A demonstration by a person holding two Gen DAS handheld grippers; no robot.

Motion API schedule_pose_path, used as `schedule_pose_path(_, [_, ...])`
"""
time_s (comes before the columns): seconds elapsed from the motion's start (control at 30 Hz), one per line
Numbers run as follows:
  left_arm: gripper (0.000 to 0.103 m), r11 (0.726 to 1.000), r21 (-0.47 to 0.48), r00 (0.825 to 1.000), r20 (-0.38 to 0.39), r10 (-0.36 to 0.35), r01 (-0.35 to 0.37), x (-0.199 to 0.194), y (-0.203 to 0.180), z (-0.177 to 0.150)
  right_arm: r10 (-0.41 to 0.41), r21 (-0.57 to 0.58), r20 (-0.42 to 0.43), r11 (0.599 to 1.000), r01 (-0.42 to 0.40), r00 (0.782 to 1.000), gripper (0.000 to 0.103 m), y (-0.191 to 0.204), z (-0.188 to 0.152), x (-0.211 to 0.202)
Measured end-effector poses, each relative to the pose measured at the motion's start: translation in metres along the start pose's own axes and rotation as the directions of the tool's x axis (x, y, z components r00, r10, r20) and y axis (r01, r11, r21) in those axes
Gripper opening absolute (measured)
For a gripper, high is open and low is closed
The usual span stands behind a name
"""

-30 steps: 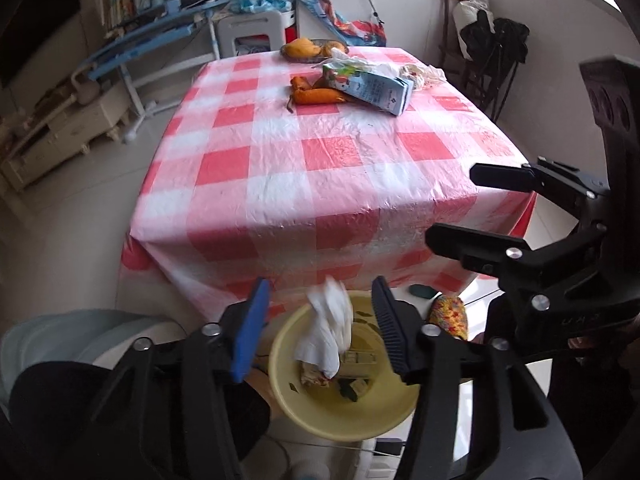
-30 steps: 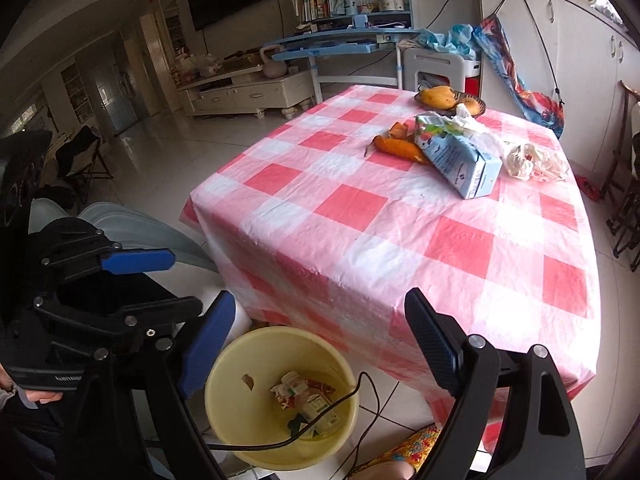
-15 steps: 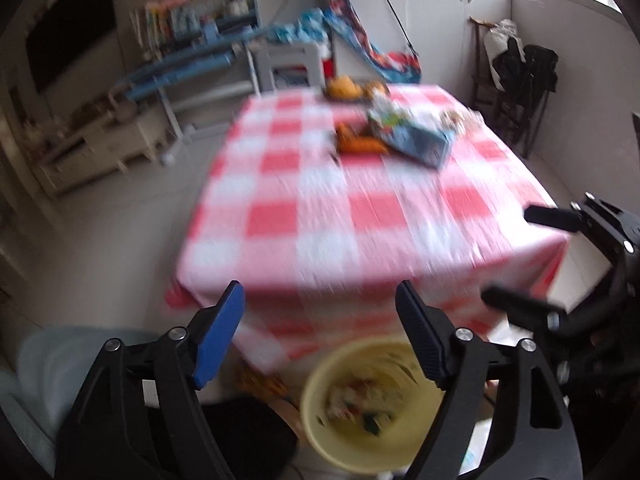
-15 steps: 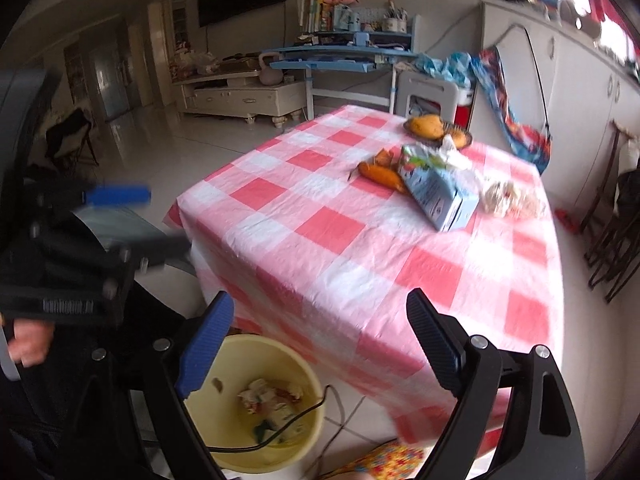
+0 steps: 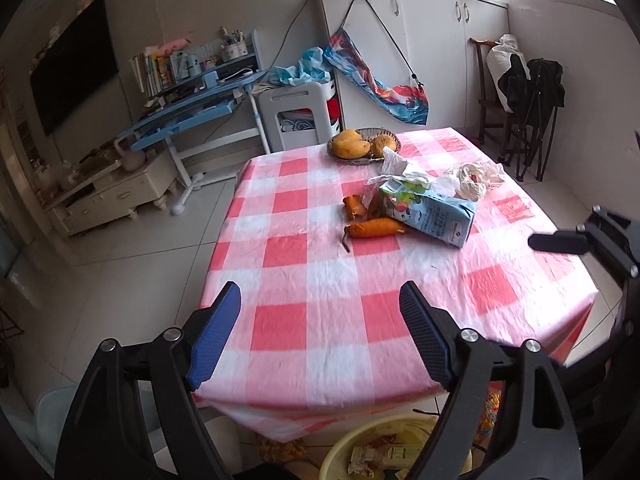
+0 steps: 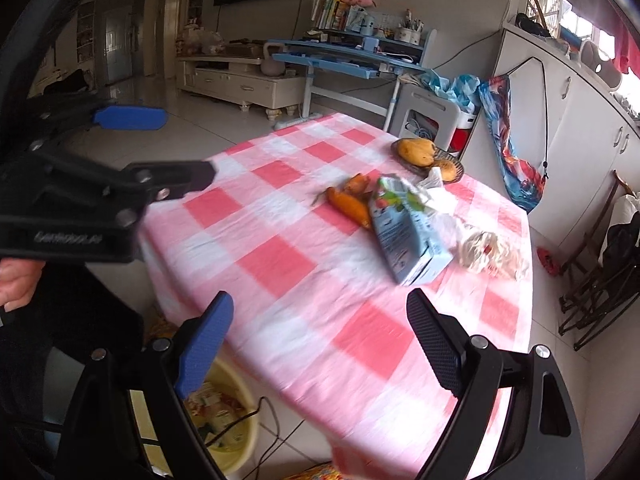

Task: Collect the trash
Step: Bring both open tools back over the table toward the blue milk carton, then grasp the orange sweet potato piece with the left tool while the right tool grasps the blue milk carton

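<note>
Both tongs — left tongs (image 5: 320, 336), right tongs (image 6: 320, 344) — gape empty, the left's jaws having just opened, over the surface's (image 5: 320, 320) near edge above the bin (image 5: 340, 450); carton (image 5: 432, 216) remains.

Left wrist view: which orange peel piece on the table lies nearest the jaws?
The long peel piece lying crosswise against the milk carton. The shorter curled piece sits behind it, farther up the checked tablecloth.

Only the top rim of the yellow bin (image 5: 360, 446) was seen in the left wrist view, the rest chopped off by the bottom edge. In the right wrist view the bin (image 6: 236, 432) was half covered by a gripper finger, and the checked tablecloth (image 6: 304, 264) was smeared by blur.
</note>
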State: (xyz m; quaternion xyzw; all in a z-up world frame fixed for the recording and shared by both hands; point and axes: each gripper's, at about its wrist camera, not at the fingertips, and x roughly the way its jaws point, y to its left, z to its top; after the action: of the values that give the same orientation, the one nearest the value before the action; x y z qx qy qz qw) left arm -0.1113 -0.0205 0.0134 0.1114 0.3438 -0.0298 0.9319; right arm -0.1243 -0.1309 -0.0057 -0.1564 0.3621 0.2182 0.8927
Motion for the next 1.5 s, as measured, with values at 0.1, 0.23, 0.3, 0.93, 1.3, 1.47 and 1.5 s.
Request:
schedule_pose_path(0.1, [0.078,1.000,-0.006,1.000,-0.016,-0.006,0.006,0.012,0.001,0.003,-0.013,-0.002,-0.010,1.000,0.013,1.000,0.084,-0.014,0.009,0.014])
schedule_pose_path(0.23, [0.078,1.000,-0.022,0.999,-0.044,-0.011,0.010,0.026,0.004,0.003,-0.023,-0.016,-0.025,1.000,0.023,0.999,0.084,-0.025,0.019,0.031])
schedule_pose_path(0.3, [0.078,0.999,-0.032,0.998,-0.054,-0.016,0.014,0.031,0.006,0.003,-0.025,-0.026,-0.034,0.999,0.024,0.999,0.084,-0.028,0.022,0.038])
schedule_pose_path(0.93, [0.078,0.998,-0.038,0.996,-0.081,-0.043,0.040,0.050,0.006,0.010,-0.037,-0.028,-0.115,0.999,0.034,0.993,0.084,-0.055,0.039,0.090])
schedule_pose_path(1.3, [0.080,0.996,0.079,0.982,-0.186,-0.032,0.047,0.113,0.005,0.038,0.006,-0.004,-0.200,1.000,-0.007,0.980,0.078,-0.074,0.035,0.122])
schedule_pose_path(1.47, [0.080,0.989,0.129,0.976,-0.215,-0.044,0.073,0.144,-0.005,0.050,0.033,-0.017,-0.227,0.999,-0.038,0.973,0.058,-0.075,0.030,0.120])
schedule_pose_path(1.5, [0.080,0.988,0.137,0.975,-0.219,-0.045,0.077,0.149,-0.007,0.053,0.034,-0.023,-0.229,0.999,-0.040,0.973,0.058,-0.074,0.029,0.118])
